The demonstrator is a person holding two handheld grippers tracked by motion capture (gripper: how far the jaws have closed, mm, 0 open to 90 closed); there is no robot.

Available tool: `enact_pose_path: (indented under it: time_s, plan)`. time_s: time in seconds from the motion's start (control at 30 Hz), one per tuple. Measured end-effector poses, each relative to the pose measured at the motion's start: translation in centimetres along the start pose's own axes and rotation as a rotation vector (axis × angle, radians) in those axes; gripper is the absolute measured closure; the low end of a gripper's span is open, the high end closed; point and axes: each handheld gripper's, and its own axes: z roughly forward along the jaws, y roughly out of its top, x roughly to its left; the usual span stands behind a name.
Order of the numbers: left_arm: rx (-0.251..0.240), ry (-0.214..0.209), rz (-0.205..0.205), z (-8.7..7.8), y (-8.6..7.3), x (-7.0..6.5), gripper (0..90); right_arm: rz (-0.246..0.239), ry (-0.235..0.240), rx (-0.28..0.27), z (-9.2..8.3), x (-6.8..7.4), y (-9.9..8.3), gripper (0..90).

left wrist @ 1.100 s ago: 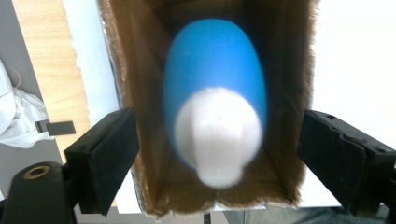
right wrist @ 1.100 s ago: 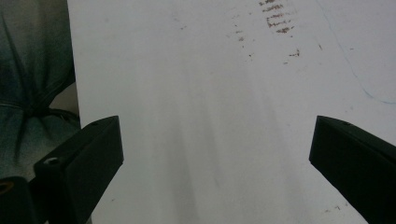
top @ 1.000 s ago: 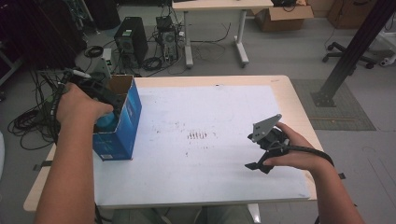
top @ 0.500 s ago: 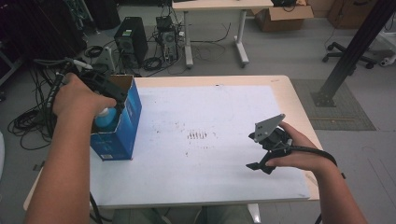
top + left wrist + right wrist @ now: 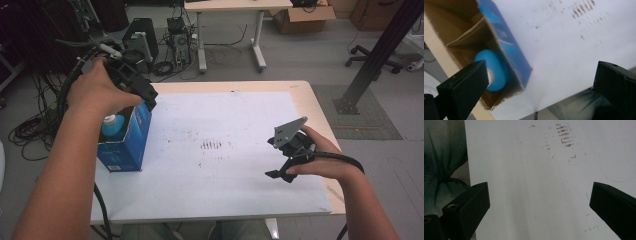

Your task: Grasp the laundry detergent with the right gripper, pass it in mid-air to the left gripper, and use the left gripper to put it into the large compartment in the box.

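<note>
White paper covers the table (image 5: 310,92); at its left edge a blue bottle (image 5: 113,126) stands inside the blue box (image 5: 131,145). Above it the left gripper (image 5: 142,92) has just spread its jaws, nothing between them. The right gripper (image 5: 285,162), jaws apart, hovers idle; the packing looks done.

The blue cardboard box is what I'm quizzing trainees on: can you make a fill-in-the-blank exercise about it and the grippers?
1. The blue cardboard box holds a light blue ____.
2. The box stands near the table's ____ edge in the high view.
3. The left gripper hangs above the box with jaws ____.
4. The right gripper holds ____.

Missing words: bottle; left; open; nothing
</note>
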Motion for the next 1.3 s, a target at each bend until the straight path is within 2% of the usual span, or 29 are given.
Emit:
enact_pose_path:
  time_s: [0.07, 0.13, 0.17, 0.23, 0.27, 0.43, 0.47, 0.5, 0.53, 0.57, 0.63, 0.67, 0.7, 0.77, 0.83, 0.97, 1.0, 1.07, 1.17, 1.3]
  plan:
    - [0.003, 0.002, 0.065, -0.2, 0.3, -1.1, 0.2, -0.010, -0.005, 0.009, -0.2, 0.0, 0.2, 3.0]
    - [0.002, -0.002, 0.106, -0.1, 0.5, -1.9, 0.2, -0.024, -0.005, 0.011, -0.4, 0.0, 0.4, 3.0]
    - [0.007, -0.010, 0.178, 0.0, 0.7, -2.8, 0.2, -0.037, -0.006, 0.018, -0.6, 0.0, 0.7, 3.0]
    - [0.014, -0.024, 0.249, 0.3, 0.8, -3.8, 0.2, -0.040, -0.008, 0.033, -0.7, 0.0, 1.0, 3.0]
    - [0.014, -0.024, 0.249, 0.3, 0.8, -3.8, 0.2, -0.044, -0.011, 0.042, -0.8, -0.1, 1.1, 3.0]
    - [0.041, -0.043, 0.403, 1.1, 0.7, -5.9, 0.2, -0.046, -0.016, 0.083, -1.2, -0.3, 1.8, 3.0]
    - [0.037, -0.050, 0.466, 1.5, 0.6, -6.6, 0.2, -0.046, -0.019, 0.107, -1.3, -0.4, 2.2, 3.1]
    - [0.037, -0.050, 0.466, 1.5, 0.6, -6.6, 0.2, -0.046, -0.019, 0.107, -1.3, -0.4, 2.2, 3.1]
    - [0.035, -0.050, 0.506, 1.7, 0.5, -7.0, 0.2, -0.045, -0.020, 0.127, -1.5, -0.6, 2.5, 3.0]
    - [0.038, -0.052, 0.524, 1.8, 0.4, -7.2, 0.2, -0.050, -0.020, 0.134, -1.6, -0.7, 2.7, 3.0]
    - [0.038, -0.049, 0.587, 2.2, 0.3, -7.9, 0.2, -0.049, -0.020, 0.140, -1.6, -0.8, 2.8, 3.0]
    - [0.049, -0.063, 0.623, 2.5, 0.2, -8.3, 0.2, -0.056, -0.019, 0.156, -1.6, -0.9, 3.2, 3.1]
    - [0.049, -0.063, 0.623, 2.5, 0.2, -8.3, 0.2, -0.056, -0.019, 0.156, -1.6, -0.9, 3.2, 3.1]
    - [0.053, -0.081, 0.671, 2.7, 0.2, -8.6, 0.2, -0.070, -0.014, 0.177, -1.5, -1.1, 3.6, 3.2]
    - [0.069, -0.085, 0.697, 2.9, 0.2, -8.9, 0.2, -0.072, -0.014, 0.180, -1.5, -1.1, 3.7, 3.2]
    - [0.087, -0.130, 0.782, 3.3, 0.2, -9.8, 0.2, -0.089, 0.000, 0.202, -1.3, -1.3, 4.4, 3.2]
    - [0.087, -0.130, 0.782, 3.3, 0.2, -9.8, 0.2, -0.089, 0.000, 0.202, -1.3, -1.3, 4.4, 3.2]
    - [0.113, -0.139, 0.820, 3.7, 0.2, -10.2, 0.2, -0.099, 0.008, 0.213, -1.1, -1.3, 4.6, 3.3]
    - [0.111, -0.176, 0.869, 4.4, 0.0, -10.8, 0.2, -0.104, 0.022, 0.219, -1.0, -1.4, 4.8, 3.3]
    - [0.132, -0.175, 0.904, 5.4, 0.0, -11.2, 0.2, -0.114, 0.038, 0.242, -0.7, -1.7, 5.2, 3.4]
